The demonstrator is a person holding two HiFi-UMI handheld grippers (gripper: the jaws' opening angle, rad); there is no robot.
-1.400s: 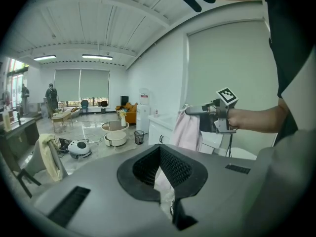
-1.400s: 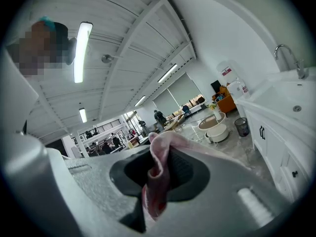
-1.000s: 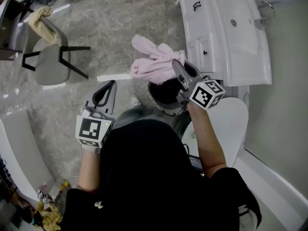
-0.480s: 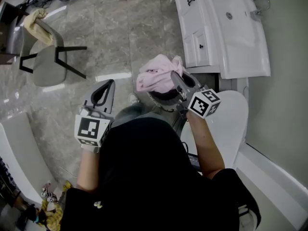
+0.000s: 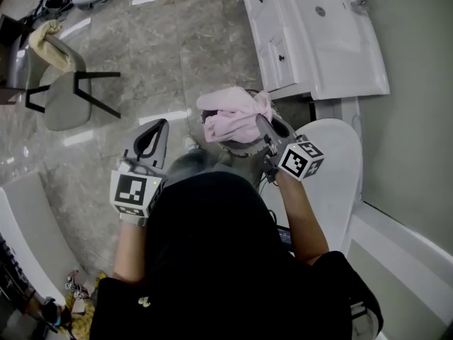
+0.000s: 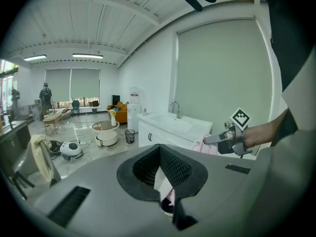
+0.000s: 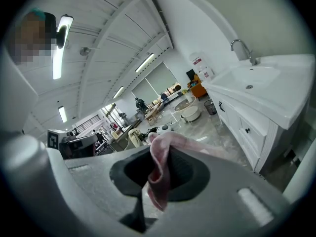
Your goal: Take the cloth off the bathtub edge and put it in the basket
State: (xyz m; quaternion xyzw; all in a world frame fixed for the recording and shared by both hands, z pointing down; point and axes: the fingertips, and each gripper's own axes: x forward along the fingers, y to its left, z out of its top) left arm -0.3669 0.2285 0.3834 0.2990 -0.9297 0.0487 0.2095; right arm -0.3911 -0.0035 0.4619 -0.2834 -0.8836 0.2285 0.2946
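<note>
Head view, and closest to us is the left gripper [image 5: 162,126], out over the marble floor [image 5: 177,55] with its jaws clenched tip to tip and nothing gripped; the left gripper view agrees, only floor showing through the hollow behind the tips. It looks to be taking no part in the job

Across to the right gripper [image 5: 261,120], and here's the action: jaws clamped on the pink cloth [image 5: 230,115]. The right gripper view shows a fold of it pinched between the pads, the rest draped out in front. That cloth is bunched up directly over the mouth of the dark basket [image 5: 241,150], covering most of it; whether it touches the rim, I can't tell from up here

So the pickup is done: the cloth is well apart from the bathtub edge [image 5: 403,238] at lower right, with the white toilet lid [image 5: 333,168] between tub and basket. Left to do, by my reading: lower the bundle in, let go, and see that no corner hangs over the rim

Beyond, the white vanity [image 5: 311,44], and a chair [image 5: 67,98] far left
</note>
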